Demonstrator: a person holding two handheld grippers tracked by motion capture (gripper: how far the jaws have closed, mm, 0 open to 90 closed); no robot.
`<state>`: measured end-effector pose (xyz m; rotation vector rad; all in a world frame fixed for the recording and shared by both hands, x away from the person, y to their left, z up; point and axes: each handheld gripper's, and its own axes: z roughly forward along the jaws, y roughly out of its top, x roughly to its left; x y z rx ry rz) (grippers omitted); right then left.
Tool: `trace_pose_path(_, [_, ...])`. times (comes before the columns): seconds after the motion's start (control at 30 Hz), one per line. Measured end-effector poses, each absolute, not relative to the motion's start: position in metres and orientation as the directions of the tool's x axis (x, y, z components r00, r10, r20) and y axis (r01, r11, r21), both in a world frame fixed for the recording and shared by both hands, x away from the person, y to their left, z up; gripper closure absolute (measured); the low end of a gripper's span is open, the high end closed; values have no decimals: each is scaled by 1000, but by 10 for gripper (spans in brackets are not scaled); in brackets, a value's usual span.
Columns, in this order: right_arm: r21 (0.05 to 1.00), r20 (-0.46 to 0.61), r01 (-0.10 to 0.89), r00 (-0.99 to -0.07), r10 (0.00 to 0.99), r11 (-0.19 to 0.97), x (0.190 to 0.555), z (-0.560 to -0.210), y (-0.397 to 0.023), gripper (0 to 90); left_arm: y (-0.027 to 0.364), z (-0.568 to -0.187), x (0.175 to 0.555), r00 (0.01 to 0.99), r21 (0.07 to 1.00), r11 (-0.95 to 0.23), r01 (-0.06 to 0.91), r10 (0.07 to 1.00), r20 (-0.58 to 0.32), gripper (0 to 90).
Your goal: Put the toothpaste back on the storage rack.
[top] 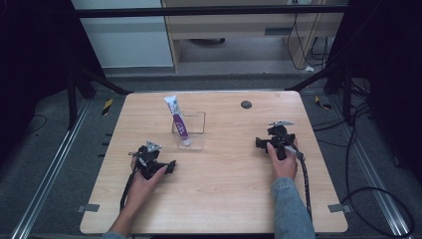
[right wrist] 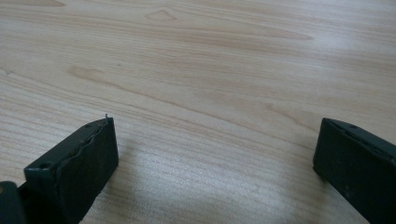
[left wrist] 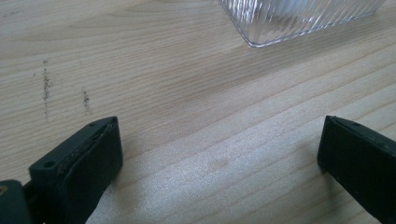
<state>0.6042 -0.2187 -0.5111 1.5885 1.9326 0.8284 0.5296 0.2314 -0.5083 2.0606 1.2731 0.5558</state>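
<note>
The tube leans in the clear box ahead-right of my left gripper, cap down, long axis tilting away-left; my right gripper rests well apart. My left gripper view has spread, empty jaws near the box corner. My right gripper view has gaping jaws over bare table.

Round dark disc (small) near the table's far edge.
</note>
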Motion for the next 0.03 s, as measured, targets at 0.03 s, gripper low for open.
trace_pose_path(0.03, [723, 2, 680, -173, 985, 118, 603, -511, -218, 2, 231, -508, 530, 440, 711, -322, 625, 898, 20, 0])
